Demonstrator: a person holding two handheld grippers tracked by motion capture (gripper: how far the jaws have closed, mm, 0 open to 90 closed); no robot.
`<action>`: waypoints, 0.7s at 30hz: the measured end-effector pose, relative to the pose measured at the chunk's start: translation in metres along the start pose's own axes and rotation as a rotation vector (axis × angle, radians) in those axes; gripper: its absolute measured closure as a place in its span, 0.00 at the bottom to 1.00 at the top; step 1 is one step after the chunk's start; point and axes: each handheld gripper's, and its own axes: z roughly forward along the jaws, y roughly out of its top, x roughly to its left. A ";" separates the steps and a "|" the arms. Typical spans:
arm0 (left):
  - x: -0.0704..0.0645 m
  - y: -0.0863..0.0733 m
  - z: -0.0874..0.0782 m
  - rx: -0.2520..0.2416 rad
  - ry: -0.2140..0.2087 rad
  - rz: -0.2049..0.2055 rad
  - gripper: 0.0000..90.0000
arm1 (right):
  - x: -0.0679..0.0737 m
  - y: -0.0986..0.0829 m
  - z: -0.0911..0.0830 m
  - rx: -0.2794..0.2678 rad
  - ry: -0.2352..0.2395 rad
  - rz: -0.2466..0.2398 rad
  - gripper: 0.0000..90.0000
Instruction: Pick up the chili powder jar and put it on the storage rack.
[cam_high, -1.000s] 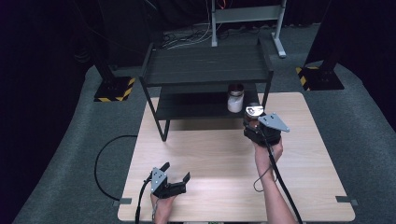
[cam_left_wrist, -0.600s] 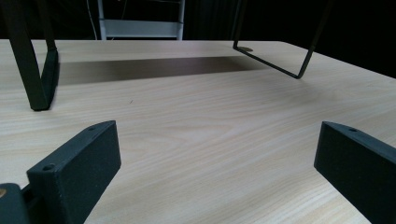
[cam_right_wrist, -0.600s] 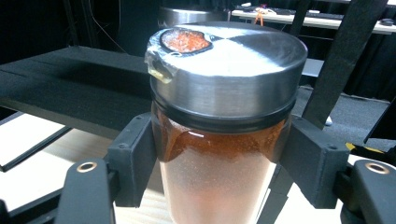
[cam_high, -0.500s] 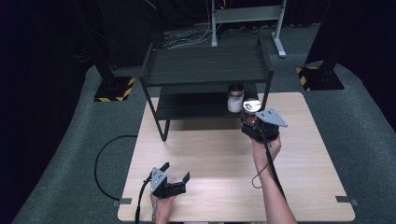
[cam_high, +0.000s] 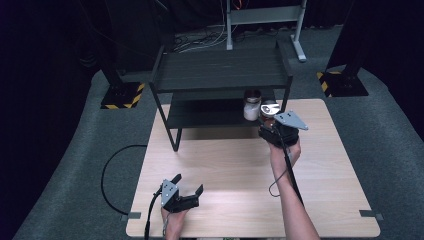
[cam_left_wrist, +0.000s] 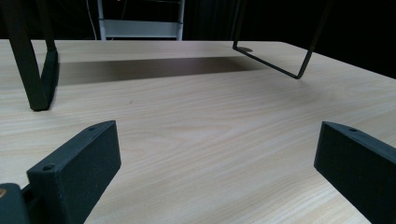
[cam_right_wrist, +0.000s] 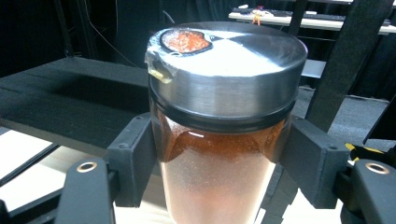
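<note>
The right gripper (cam_right_wrist: 219, 154) clamps a spice jar (cam_right_wrist: 219, 140) between its jaws, just beside the black shelf rack (cam_high: 220, 75). The left gripper (cam_high: 186, 189) rests released, well apart from the rack.

A lab or test studio: black curtains surround a pale wooden counter (cam_high: 240, 170) on grey carpet, with hazard-striped stand bases (cam_high: 120, 95) beside it and loose cables (cam_high: 200, 42) behind it.
</note>
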 end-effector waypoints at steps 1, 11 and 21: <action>0.000 0.000 0.000 0.001 0.000 0.000 0.01 | 0.000 0.001 0.001 0.000 -0.001 0.005 0.34; 0.000 0.000 0.000 0.001 0.000 0.000 0.01 | 0.000 0.003 0.011 0.014 -0.024 0.019 0.34; 0.000 0.000 0.000 0.001 -0.002 0.000 0.01 | 0.003 0.004 0.020 0.009 -0.045 0.030 0.34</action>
